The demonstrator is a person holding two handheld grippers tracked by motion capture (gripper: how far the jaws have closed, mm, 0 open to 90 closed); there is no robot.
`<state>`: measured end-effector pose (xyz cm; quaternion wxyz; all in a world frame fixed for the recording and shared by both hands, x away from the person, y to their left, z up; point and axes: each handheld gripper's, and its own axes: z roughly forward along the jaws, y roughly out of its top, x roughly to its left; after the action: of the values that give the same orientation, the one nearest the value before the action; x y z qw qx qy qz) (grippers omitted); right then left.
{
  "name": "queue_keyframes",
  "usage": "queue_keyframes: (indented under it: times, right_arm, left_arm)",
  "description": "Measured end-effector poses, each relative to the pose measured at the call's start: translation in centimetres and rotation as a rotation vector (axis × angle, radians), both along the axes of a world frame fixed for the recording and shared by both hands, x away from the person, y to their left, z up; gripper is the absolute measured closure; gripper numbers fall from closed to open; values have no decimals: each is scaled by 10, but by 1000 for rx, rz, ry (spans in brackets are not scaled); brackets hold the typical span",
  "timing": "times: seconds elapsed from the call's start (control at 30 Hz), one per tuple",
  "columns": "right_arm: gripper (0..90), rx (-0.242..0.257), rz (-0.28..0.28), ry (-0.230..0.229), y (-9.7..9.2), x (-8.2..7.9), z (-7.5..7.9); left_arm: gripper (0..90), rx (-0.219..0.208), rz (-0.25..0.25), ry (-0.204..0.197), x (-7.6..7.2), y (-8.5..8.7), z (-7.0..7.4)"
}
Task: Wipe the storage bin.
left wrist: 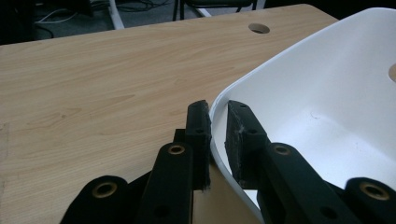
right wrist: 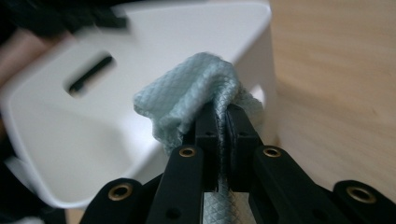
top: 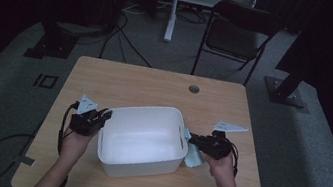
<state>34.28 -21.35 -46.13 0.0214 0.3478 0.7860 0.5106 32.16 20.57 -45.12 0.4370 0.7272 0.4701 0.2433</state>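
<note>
A white plastic tub [top: 108,158] stands in the middle of the wooden table. My left gripper [top: 103,115] is at the tub's left rim [left wrist: 243,84]. One jaw is outside the wall and one inside, and they are shut on the rim. My right gripper [top: 192,139] is shut on a pale blue-green cloth [right wrist: 187,100]. The cloth [top: 192,156] hangs against the outside of the tub's right wall, just below the handle slot [right wrist: 91,73]. The tub's inside looks empty.
The table [top: 106,79] has a round cable hole [top: 194,89] at the back right. Behind the table stand a black folding chair [top: 237,36] and a white frame leg [top: 171,18]. Cables lie on the grey carpet.
</note>
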Motion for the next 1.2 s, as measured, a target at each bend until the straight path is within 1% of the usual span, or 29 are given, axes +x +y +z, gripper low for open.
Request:
queue_keyframes:
  times: [0.03, 0.1, 0.13, 0.2, 0.27, 0.3, 0.33, 0.43, 0.5, 0.53, 0.63, 0.7, 0.77, 0.8, 0.9, 0.97, 1.07, 1.1, 1.13, 1.2]
  right_arm:
    - [856, 3, -3, 7, 0, 1, -3]
    - [856, 18, -3, 21, -2, 2, -5]
    - [855, 17, -5, 14, -3, 2, -4]
    - [856, 48, -10, -2, -5, 1, 2]
    - [856, 37, -7, -11, -4, 2, 6]
    - [856, 39, -4, -8, -4, 2, 5]
    - [856, 39, 1, -4, -3, 3, 3]
    - [856, 20, -1, 15, -1, 5, -3]
    - [856, 17, 2, 20, -2, 6, -2]
    - [855, 26, 0, 18, -3, 6, -1]
    - [856, 86, 2, 8, -8, 7, 5]
    - [856, 73, 12, -2, -7, 7, 5]
    - [856, 74, 12, 9, -5, 9, 3]
    - [856, 54, 12, 18, -3, 9, 0]
    - [856, 45, 9, 30, -3, 10, -5]
    - [856, 34, 9, 18, -3, 10, -2]
    - [856, 52, 6, 4, -5, 12, 4]
    - [856, 60, 6, 9, -5, 13, 5]
    - [856, 61, 13, 13, -5, 15, 4]
    - [857, 43, 13, 18, -1, 16, 1]
  left_arm:
    - [800, 0, 0, 0, 0, 0, 0]
    - [800, -1, -3, -1, 0, 0, 0]
    - [800, -2, -4, 0, 0, 1, 0]
    - [800, 0, -5, 0, 0, 1, 0]
    - [800, 1, -5, 0, 0, 0, 0]
    - [800, -1, -1, 1, 0, 0, 0]
    - [800, -4, 3, -1, 0, 0, 0]
    - [799, -3, 3, -2, 0, 0, 0]
    - [799, -2, 0, -1, 0, 0, 0]
    - [799, -1, 0, -2, 0, 0, 0]
    - [799, 3, 0, -3, 0, -1, 0]
    - [799, 3, 2, -3, 0, -1, 0]
    - [799, 5, 5, -2, -1, -2, 0]
    - [799, 3, 6, -2, -1, -1, 0]
    - [799, 2, 3, -3, 0, -1, 0]
    - [799, 2, 1, -2, 0, -1, 0]
    - [799, 2, 0, -2, 0, -1, 0]
    - [799, 0, 2, -2, 0, -1, 0]
    - [799, 0, 3, -3, -1, -1, 0]
    - [799, 0, 3, -2, -1, -2, 0]
